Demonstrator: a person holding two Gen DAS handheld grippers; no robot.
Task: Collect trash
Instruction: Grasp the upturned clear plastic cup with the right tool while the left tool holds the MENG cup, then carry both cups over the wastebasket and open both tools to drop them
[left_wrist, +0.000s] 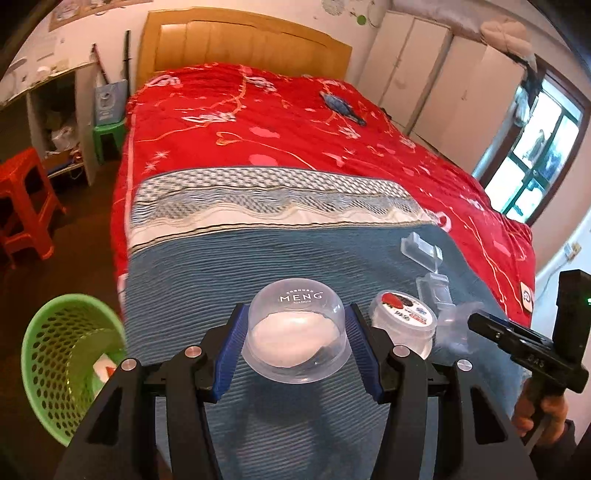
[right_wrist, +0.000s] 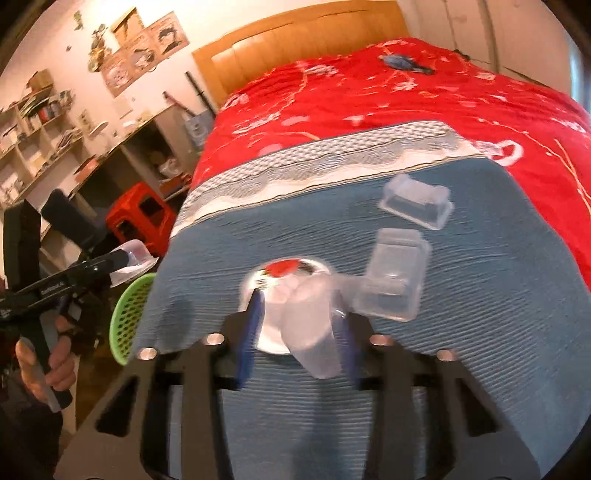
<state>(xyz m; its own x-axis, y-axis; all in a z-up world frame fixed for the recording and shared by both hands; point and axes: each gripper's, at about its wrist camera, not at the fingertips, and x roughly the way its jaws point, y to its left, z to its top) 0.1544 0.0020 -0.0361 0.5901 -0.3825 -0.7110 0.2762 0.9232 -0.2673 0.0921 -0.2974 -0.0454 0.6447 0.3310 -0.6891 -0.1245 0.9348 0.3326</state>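
Clear plastic trash gripped above a blue-blanketed bed (left_wrist: 295, 254).
Left hand-held gripper (left_wrist: 297, 345) clamps a domed clear lid (left_wrist: 297, 328); right hand-held gripper (right_wrist: 301, 334), narrowed, apparently pinches a blurred translucent cup (right_wrist: 314, 332); green mesh basket (left_wrist: 59, 354) alongside.

Your left gripper (left_wrist: 297, 345): black frame, blue ribbed pads, silver screws.
Your right gripper (right_wrist: 299, 332): same black and blue.

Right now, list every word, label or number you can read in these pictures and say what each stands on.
"MENG": white print on the clear plastic dome cup held in the left tool.
Smaller line under "MENG": too small to read.
Strawberry-picture label on the round lidded tub: text blurred.
Marks on the right tool's black body: unclear.
Wall posters: unreadable.
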